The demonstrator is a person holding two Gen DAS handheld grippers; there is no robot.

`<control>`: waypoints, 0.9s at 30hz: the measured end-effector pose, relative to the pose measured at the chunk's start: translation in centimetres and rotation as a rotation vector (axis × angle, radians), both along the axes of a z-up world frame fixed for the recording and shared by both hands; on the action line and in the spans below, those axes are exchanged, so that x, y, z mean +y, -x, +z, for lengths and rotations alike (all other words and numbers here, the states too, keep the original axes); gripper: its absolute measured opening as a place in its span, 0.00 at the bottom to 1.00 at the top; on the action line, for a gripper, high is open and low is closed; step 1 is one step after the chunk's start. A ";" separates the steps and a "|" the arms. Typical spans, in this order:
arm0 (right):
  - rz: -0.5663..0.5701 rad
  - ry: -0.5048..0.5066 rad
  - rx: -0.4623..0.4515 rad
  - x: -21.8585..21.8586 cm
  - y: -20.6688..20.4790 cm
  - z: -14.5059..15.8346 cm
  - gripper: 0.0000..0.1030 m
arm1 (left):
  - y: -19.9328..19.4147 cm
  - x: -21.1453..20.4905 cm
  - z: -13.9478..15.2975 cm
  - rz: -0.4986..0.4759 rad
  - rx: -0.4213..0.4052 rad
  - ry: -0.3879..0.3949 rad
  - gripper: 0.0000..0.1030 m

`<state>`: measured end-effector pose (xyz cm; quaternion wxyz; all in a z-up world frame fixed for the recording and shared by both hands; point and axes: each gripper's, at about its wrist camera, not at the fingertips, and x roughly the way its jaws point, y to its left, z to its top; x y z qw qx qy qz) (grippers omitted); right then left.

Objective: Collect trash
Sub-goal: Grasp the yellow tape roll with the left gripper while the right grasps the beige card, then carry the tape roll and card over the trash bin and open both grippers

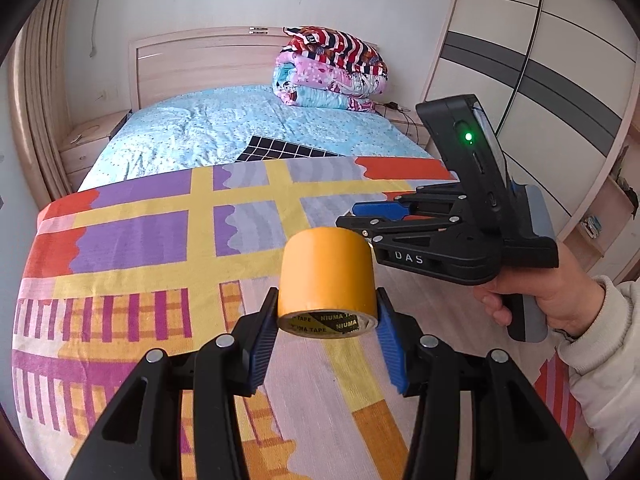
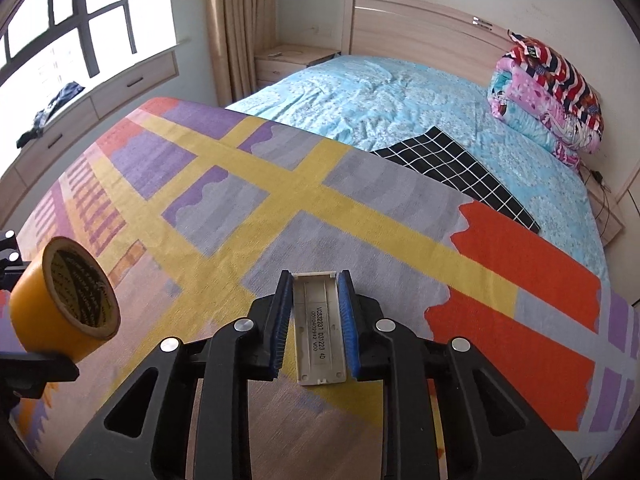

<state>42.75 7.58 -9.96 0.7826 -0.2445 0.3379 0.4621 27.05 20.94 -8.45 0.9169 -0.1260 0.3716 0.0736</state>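
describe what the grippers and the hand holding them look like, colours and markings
Both grippers, left gripper and right gripper, are black plastic linkages with silver rivets and ribbed blue finger pads. The right one reads "DAS", with a green light. The person's bare right hand wears a cream sleeve.

a wooden-framed bed point(image 2: 404, 8) with a pale headboard is seen ahead of both tools. a light blue, dotted sheet point(image 2: 392, 96) is spread over the far half of it. the near half, directly under the tool tips, is covered by a bright blanket of purple, grey, yellow and orange-red blocks point(image 2: 320, 216). a black, white-gridded flat cloth point(image 2: 456, 168) is laid on the blue sheet, just beyond the blanket's far edge. a folded stack of pink, blue and striped quilts point(image 1: 332, 70) is piled at the far right, against the headboard.
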 end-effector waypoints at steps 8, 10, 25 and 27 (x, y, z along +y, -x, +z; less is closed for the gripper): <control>0.005 -0.014 -0.052 -2.6 3.9 2.0 0.23 | 2.6 -1.9 1.8 -0.015 -0.021 -0.019 0.44; 0.005 -0.034 -0.067 -3.7 5.0 2.6 0.23 | 3.5 -2.6 2.4 -0.019 -0.031 -0.025 0.44; -0.071 -0.112 -0.079 -14.4 13.7 3.8 0.23 | 10.5 -9.4 4.2 -0.065 -0.076 -0.073 0.44; -0.082 -0.127 -0.077 -15.8 14.6 4.0 0.23 | 11.5 -10.4 4.2 -0.072 -0.081 -0.080 0.44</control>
